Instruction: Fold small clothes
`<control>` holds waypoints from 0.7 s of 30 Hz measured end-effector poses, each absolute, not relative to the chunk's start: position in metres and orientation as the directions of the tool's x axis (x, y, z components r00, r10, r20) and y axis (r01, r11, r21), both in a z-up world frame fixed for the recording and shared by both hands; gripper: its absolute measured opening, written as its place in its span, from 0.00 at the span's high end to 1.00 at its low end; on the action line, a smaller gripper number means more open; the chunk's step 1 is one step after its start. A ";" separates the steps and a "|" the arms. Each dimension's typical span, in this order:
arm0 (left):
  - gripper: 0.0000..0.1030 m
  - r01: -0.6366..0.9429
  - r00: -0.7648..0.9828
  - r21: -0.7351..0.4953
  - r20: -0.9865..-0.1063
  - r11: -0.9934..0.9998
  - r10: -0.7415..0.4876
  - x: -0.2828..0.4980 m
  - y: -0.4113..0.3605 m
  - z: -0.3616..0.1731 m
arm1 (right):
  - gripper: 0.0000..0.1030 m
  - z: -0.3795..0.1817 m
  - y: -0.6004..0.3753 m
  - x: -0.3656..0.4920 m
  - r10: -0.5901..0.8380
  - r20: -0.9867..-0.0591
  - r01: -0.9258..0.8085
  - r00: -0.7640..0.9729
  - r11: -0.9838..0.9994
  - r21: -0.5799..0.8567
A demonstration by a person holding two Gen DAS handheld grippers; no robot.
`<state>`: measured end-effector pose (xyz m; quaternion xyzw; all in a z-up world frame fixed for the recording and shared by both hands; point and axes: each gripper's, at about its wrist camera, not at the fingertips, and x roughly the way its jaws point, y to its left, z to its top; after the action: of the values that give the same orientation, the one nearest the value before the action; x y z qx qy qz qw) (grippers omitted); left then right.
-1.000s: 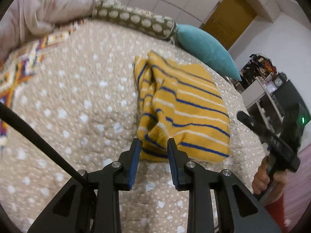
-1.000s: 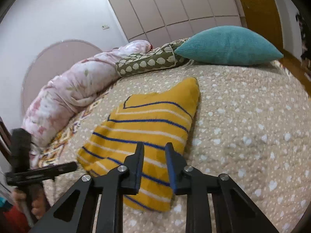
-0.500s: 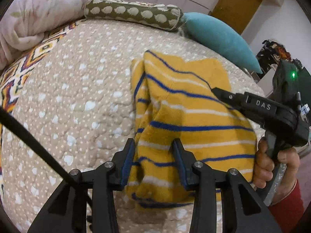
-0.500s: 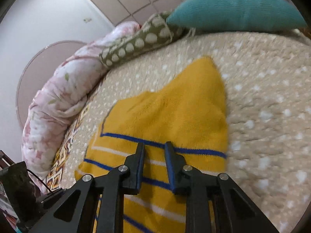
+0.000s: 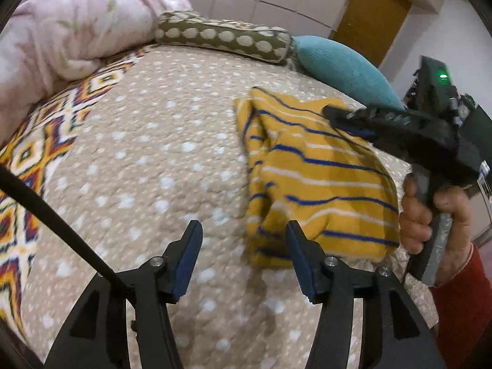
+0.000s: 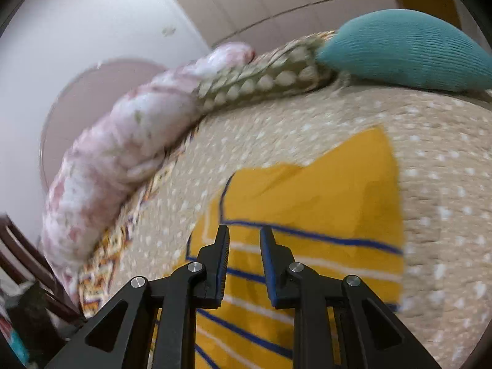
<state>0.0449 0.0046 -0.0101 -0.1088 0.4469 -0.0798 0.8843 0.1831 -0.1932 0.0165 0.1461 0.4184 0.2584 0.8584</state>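
Note:
A yellow sweater with blue and white stripes (image 5: 319,178) lies folded on the beige dotted bedspread (image 5: 160,160). My left gripper (image 5: 244,233) hovers at its near left corner. Its jaws are opening, the pads touch nothing, and only the sweater's edge shows beside the right finger. My right gripper (image 5: 332,115), held by a hand (image 5: 430,215) in a red sleeve, reaches over the sweater's far end. In the right wrist view the right gripper (image 6: 245,233) hangs above the sweater (image 6: 323,203), its jaws a narrow gap apart with nothing pinched.
A pink floral quilt (image 5: 61,30), an olive dotted bolster (image 5: 221,38) and a teal pillow (image 5: 341,67) line the far side of the bed. A patterned blanket (image 5: 27,160) lies at the left. A black cable (image 5: 52,215) crosses the left view. A wooden chair (image 6: 27,258) stands beside the bed.
My left gripper let go of the sweater's near edge, opened wide and shifted left. The right gripper travelled farther along the sweater toward its far end.

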 end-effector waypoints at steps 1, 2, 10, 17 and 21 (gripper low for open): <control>0.47 0.031 0.585 -0.267 -0.776 0.963 -0.234 0.042 0.008 -0.011 | 0.78 0.010 -0.181 0.184 0.572 -0.662 -0.339 0.484 0.820 0.461; 0.47 0.018 0.581 -0.272 -0.780 0.962 -0.231 0.039 0.012 -0.012 | 0.78 0.001 -0.170 0.185 0.581 -0.683 -0.356 0.442 0.813 0.461; 0.45 -0.031 0.591 -0.279 -0.779 0.960 -0.208 0.021 0.036 -0.014 | 0.77 0.009 -0.137 0.155 0.567 -0.709 -0.457 0.420 0.807 0.375; 0.45 -0.063 0.602 -0.273 -0.778 0.960 -0.182 0.012 0.043 -0.010 | 0.76 -0.011 -0.119 0.109 0.616 -0.702 -0.518 0.357 0.756 0.400; 0.44 -0.056 0.604 -0.268 -0.776 0.962 -0.181 0.014 0.040 -0.007 | 0.76 -0.027 -0.120 0.077 0.635 -0.700 -0.553 0.328 0.729 0.402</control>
<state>0.0135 0.0399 -0.0070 -0.1333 0.4435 -0.0353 0.8856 0.0771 -0.1200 -0.0265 0.0451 0.4504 0.3650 0.8135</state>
